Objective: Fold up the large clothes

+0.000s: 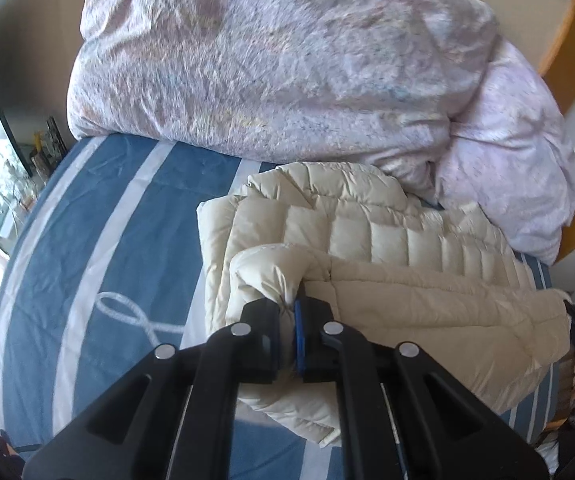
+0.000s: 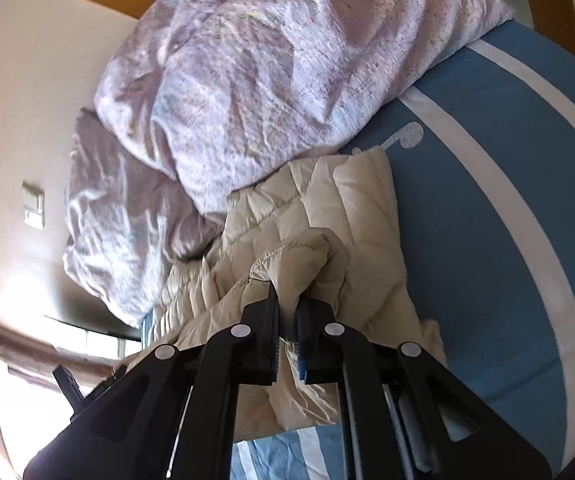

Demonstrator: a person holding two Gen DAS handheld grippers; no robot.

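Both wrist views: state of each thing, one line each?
Puffer jacket: cream, partly folded, lying on the bed.
Left hand-held gripper: shut on jacket fabric.
Right hand-held gripper: shut on jacket fabric.
Duvet: bunched in a heap behind the jacket.
Bedsheet: spread flat.

no legible text, labels or numbers anywhere

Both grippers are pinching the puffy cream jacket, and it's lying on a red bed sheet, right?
Not quite. The bed sheet is blue with white stripes, not red; the left wrist view shows it plainly. The rest holds: the left gripper and right gripper both pinch the puffy cream jacket.
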